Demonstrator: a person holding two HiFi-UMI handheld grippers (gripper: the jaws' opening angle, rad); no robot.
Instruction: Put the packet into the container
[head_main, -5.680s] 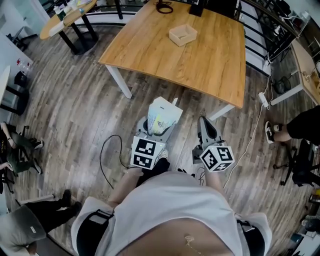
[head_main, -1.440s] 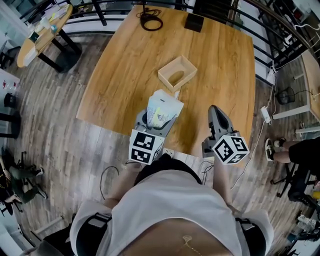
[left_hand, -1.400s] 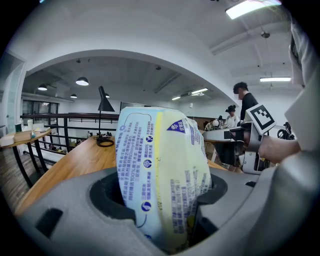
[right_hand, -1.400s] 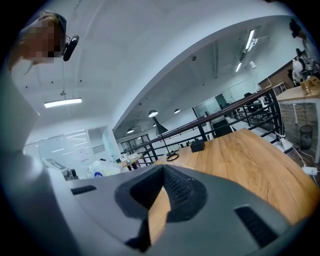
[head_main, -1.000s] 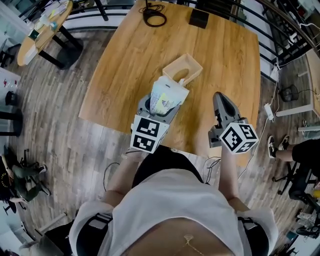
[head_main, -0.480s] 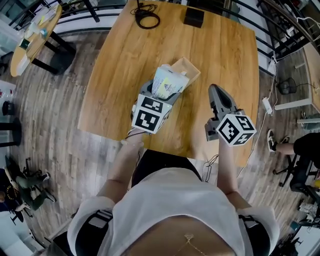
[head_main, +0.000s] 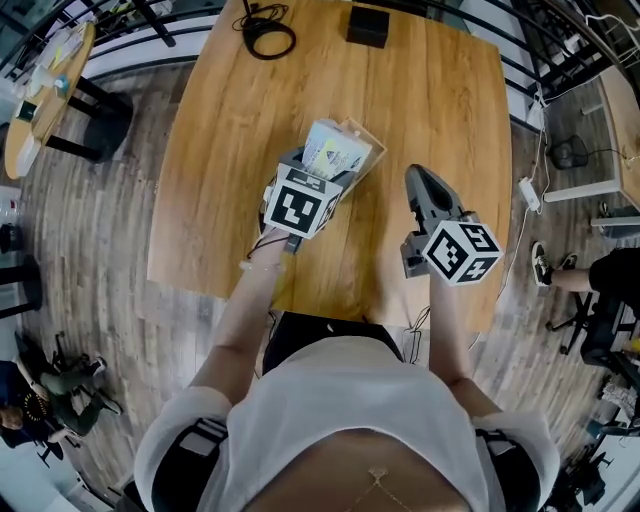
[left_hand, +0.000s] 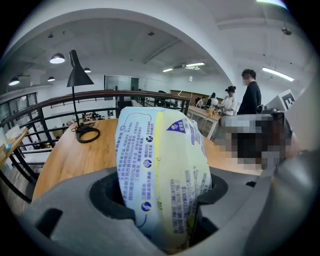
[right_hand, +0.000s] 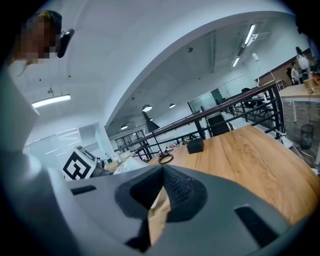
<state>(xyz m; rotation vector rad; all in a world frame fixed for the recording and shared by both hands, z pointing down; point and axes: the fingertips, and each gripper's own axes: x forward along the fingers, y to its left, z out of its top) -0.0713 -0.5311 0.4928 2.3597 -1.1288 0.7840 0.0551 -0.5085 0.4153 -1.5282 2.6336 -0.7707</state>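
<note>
My left gripper (head_main: 322, 170) is shut on a white and yellow packet (head_main: 334, 150) with blue print, which stands upright between its jaws. In the left gripper view the packet (left_hand: 160, 170) fills the middle of the left gripper (left_hand: 165, 195). In the head view the packet hangs over the small wooden container (head_main: 373, 150) on the table (head_main: 430, 90); only the container's right rim shows. My right gripper (head_main: 416, 180) hovers over the table to the right of the container. The right gripper (right_hand: 162, 170) holds nothing, and its tips meet.
A black box (head_main: 367, 25) and a coiled black cable (head_main: 262, 40) lie at the table's far end. A desk lamp (left_hand: 77, 75) stands near the cable. A railing runs behind the table. A round table (head_main: 45, 75) stands at the left and people sit at both sides.
Both grippers have moved forward over the table. The packet, once short of the container, now hangs over it and hides most of it.
</note>
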